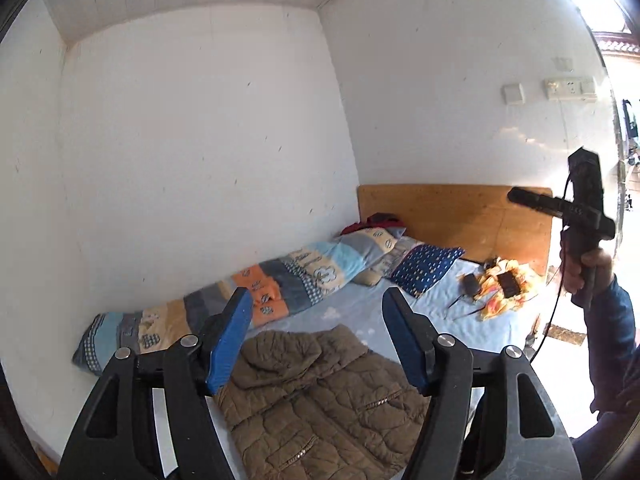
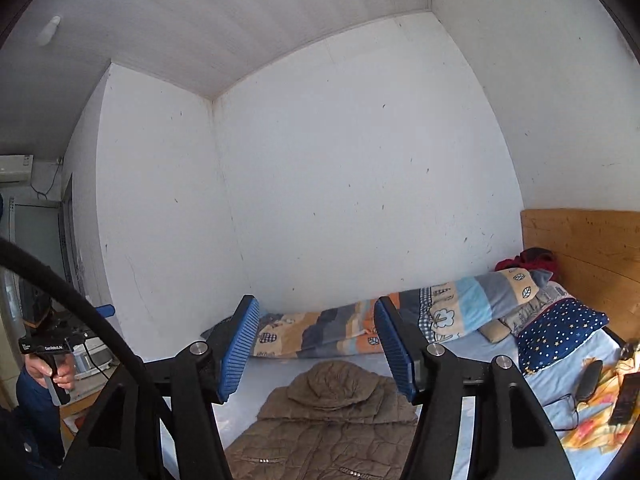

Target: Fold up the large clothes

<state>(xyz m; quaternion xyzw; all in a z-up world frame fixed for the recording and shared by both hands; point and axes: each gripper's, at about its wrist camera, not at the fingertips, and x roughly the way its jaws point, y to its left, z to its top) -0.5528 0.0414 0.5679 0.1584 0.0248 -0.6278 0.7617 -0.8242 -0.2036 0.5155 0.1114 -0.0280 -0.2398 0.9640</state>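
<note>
A brown quilted hooded jacket point(image 1: 320, 396) lies flat on the light blue bed sheet point(image 1: 360, 308), hood toward the wall. It also shows in the right wrist view point(image 2: 332, 420). My left gripper point(image 1: 316, 336) is open and empty, held above the jacket's hood. My right gripper point(image 2: 316, 344) is open and empty, also above the hood. The right gripper is seen in the left wrist view point(image 1: 576, 208), held high in a hand at the far right. The left gripper shows in the right wrist view point(image 2: 48, 344) at the far left.
A rolled patchwork quilt point(image 1: 256, 292) lies along the wall. A navy star pillow point(image 1: 424, 268) and a yellow cloth with dark devices point(image 1: 504, 284) lie near the wooden headboard point(image 1: 460, 216). A cable point(image 2: 80, 304) crosses the right view's left side.
</note>
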